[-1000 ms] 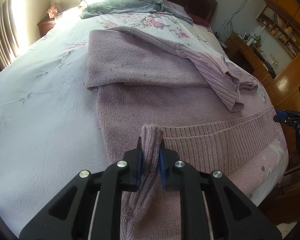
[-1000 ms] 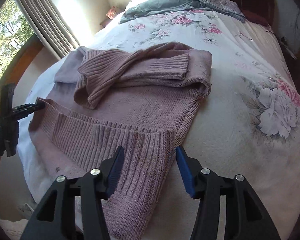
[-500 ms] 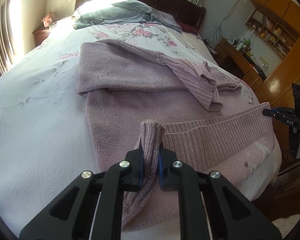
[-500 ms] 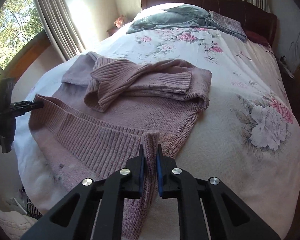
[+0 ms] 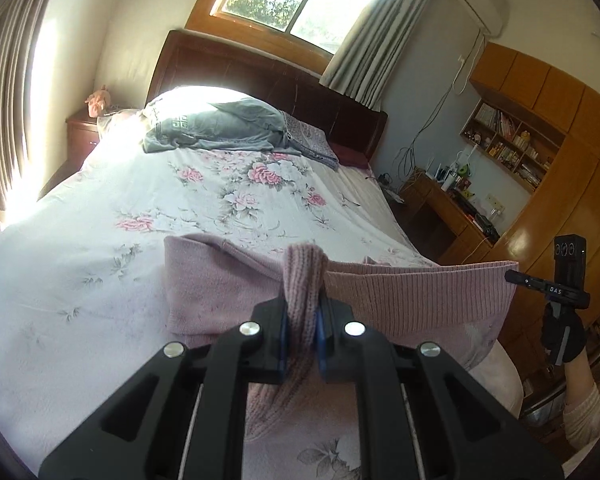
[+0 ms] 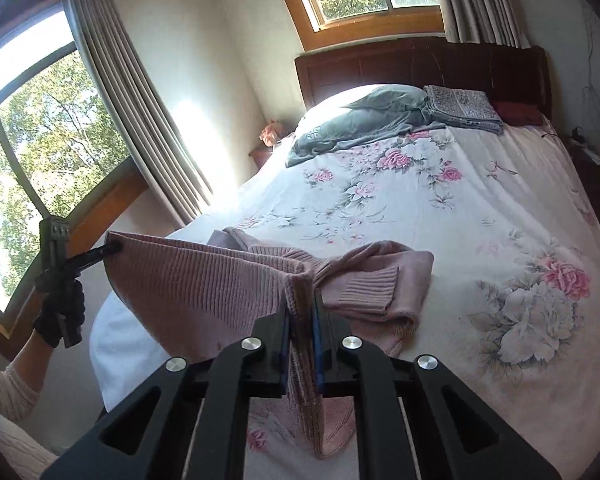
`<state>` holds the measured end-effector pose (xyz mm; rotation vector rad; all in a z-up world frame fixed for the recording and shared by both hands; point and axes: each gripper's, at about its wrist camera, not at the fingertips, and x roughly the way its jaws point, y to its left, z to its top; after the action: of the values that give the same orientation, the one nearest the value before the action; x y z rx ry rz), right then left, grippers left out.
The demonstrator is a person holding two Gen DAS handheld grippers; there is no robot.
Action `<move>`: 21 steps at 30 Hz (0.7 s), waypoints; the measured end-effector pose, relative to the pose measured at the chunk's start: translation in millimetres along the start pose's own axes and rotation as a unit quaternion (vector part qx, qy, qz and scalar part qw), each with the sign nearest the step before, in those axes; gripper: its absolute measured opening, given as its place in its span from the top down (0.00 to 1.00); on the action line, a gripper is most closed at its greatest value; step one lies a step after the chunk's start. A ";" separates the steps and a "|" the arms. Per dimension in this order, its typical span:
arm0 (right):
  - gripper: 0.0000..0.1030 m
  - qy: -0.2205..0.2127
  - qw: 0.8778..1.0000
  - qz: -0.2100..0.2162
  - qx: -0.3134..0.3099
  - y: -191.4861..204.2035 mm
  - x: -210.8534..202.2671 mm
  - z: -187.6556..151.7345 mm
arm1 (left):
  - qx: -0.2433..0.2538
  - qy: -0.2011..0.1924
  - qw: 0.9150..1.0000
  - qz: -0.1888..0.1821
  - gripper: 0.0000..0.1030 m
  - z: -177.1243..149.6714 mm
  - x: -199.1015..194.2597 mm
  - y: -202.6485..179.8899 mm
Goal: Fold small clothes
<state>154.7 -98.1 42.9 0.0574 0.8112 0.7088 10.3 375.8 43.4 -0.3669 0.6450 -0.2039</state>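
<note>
Lifted clear of the bed (image 5: 100,280) within the last second, the ribbed hem of the pink knit sweater (image 5: 416,292) now hangs taut in the air between two hand-held grippers, where a moment ago it lay flat on the floral cover. At 6 o'clock in the left wrist view, the left gripper (image 5: 302,330) is clamped on a bunched corner of the hem; the right gripper (image 6: 302,326), open a second ago, is now pinched shut on the opposite corner. From the right wrist view, the upper body and folded sleeves of the sweater (image 6: 364,280) rest on the bed toward 12 o'clock, just beyond the raised edge, while a gloved hand (image 6: 60,312) holds the left tool at 9 o'clock. With both corners secured and raised, the fold of the bottom half up over the sleeves appears ready to begin; carrying the hem forward evenly should matter, since the loose knit could sag or skew in the middle. A grey garment (image 6: 360,120) lies by the headboard at 12 o'clock.
</note>
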 end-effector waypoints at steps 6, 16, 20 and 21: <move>0.92 -0.003 0.999 -0.026 0.017 -29.9 50.9 59.9 | -0.012 0.000 1.000 0.027 0.91 53.4 69.9 26.2; 0.92 0.107 0.986 -0.085 0.092 -105.4 190.1 55.2 | -0.042 0.111 0.986 0.114 0.91 38.9 205.8 85.3; 0.91 0.145 0.977 -0.112 0.105 -122.1 223.4 28.0 | -0.073 0.135 0.980 0.128 0.85 19.3 224.0 105.4; 0.91 0.150 0.976 -0.116 0.110 -125.6 228.6 23.8 | -0.078 0.139 0.978 0.132 0.80 16.9 225.1 109.9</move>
<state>349.4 -52.6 -126.4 0.0547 1.1641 0.4077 204.8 414.2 -110.7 -0.4038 0.9811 0.0520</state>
